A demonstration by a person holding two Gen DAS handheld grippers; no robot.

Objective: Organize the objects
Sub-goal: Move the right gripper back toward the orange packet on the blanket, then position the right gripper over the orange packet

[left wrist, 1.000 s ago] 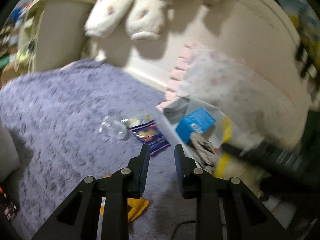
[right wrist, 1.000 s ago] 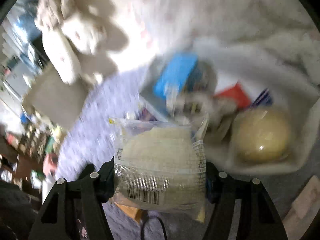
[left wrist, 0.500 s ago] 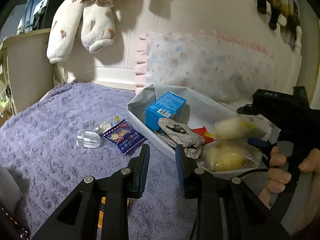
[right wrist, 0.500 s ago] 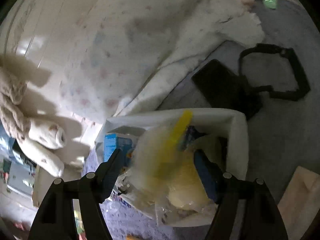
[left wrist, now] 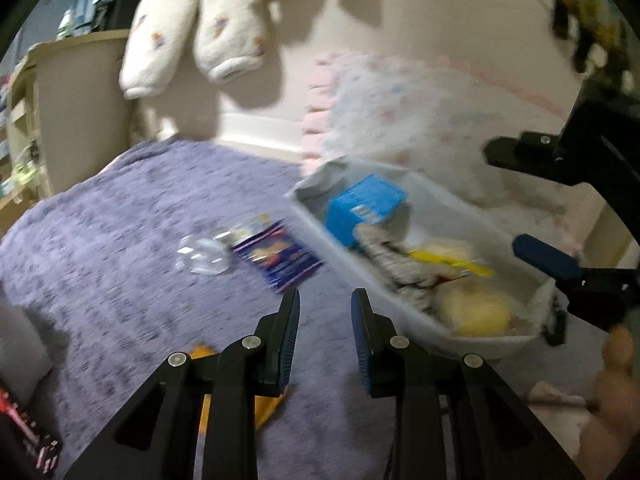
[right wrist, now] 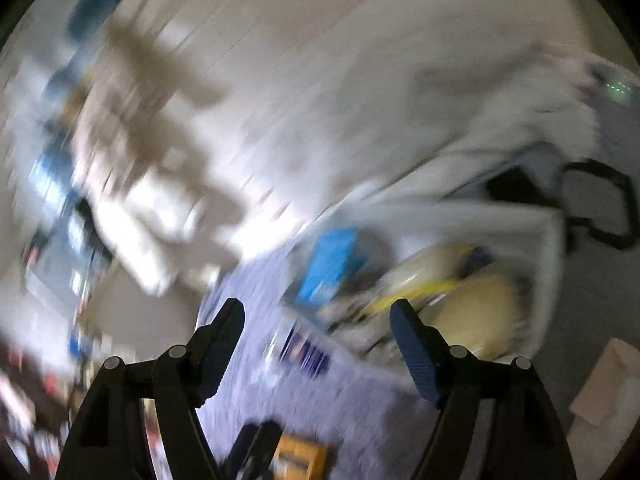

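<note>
On the purple rug (left wrist: 120, 240) ahead of you sits a white fabric bin (left wrist: 472, 336), its far side against a speckled pillow with a pink frill (left wrist: 400, 112). Inside it you have a blue carton (left wrist: 364, 208) at the far end, a crumpled checked cloth (left wrist: 392, 260) beside it, and two pale yellow packaged buns (left wrist: 476, 308) toward the near end, one with a bright yellow strip across its wrapper. Your right-wrist view is heavily blurred, but the same blue carton (right wrist: 332, 264) and yellow packs (right wrist: 468, 304) show inside the bin (right wrist: 552, 264).

Your right gripper (right wrist: 318, 320) is above the near end of the bin with its jaws opening; nothing lies between them. In the left-wrist view its blue pad (left wrist: 548, 258) hangs beside the bin's near corner, your hand (left wrist: 612, 380) below it.

Your left gripper (left wrist: 325, 308) hovers over the rug with its jaws only narrowly parted and empty.

Outside the bin, on the rug to its left, lie a dark blue snack packet (left wrist: 280, 260) and a clear plastic piece (left wrist: 204, 256), touching or nearly so. An orange-yellow item (left wrist: 240, 404) lies under your left gripper's fingers, mostly hidden. Fleecy cream sleeves (left wrist: 192, 44) hang against the headboard above, and a black frame (right wrist: 600, 204) lies behind the bin.
</note>
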